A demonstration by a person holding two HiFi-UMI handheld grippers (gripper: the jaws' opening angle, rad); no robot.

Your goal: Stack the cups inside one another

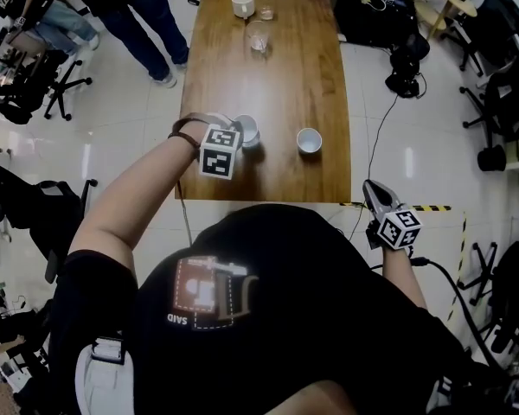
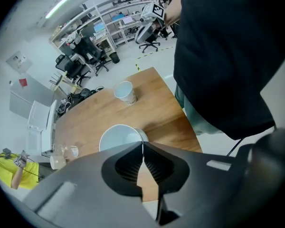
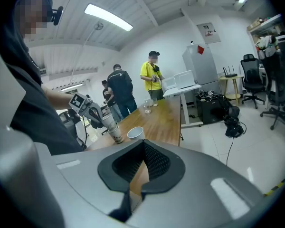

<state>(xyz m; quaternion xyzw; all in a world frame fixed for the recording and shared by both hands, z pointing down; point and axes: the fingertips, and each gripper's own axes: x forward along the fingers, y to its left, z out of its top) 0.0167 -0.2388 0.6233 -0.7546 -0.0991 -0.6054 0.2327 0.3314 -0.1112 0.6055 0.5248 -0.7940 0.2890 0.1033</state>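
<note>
your left gripper jaws are pinching a cup rim | right gripper jaws are sitting shut, empty | stacking is likely just starting: another cup is waiting

We see the lifted cup, white paper, tilted just above the lower cup, which stands upright on the table. A third cup, white and empty, stands upright nearby, apart from both.

Left gripper, right gripper: fingers together
</note>
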